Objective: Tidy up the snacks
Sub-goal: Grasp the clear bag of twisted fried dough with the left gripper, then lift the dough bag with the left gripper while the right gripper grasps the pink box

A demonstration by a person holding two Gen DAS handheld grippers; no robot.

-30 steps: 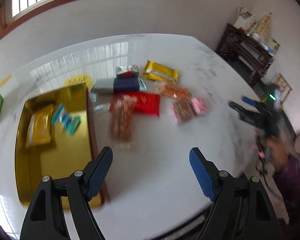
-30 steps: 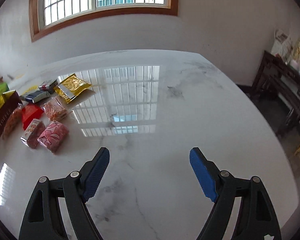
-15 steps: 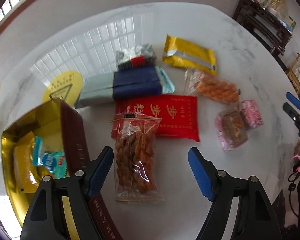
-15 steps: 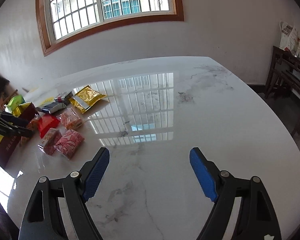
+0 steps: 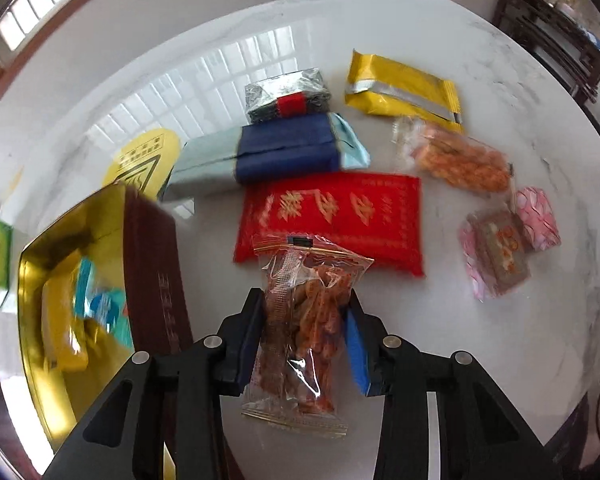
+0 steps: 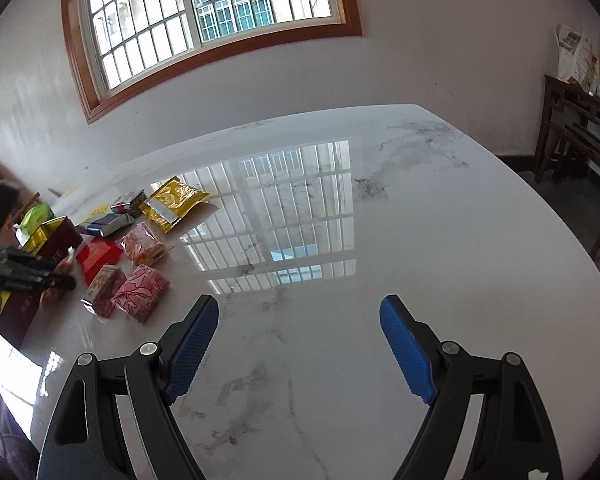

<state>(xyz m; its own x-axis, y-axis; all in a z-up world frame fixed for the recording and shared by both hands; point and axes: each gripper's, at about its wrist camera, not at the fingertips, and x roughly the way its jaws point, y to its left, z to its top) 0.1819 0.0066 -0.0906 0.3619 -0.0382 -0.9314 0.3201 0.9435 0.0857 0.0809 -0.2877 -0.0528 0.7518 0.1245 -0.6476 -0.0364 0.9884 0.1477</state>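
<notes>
Left gripper [image 5: 304,322] dropped onto the clear bag of fried twists [image 5: 300,336]; jaws just closed, now clamped on its sides.
Bag lies on the desk [image 5: 440,320], just beside the gold box [image 5: 35,320], overlapping the red packet [image 5: 340,212]. Grasp step looks done. Next: lift, carry left, release inside the box. Right gripper [image 6: 300,344] idle, jaws apart, nothing between.
</notes>
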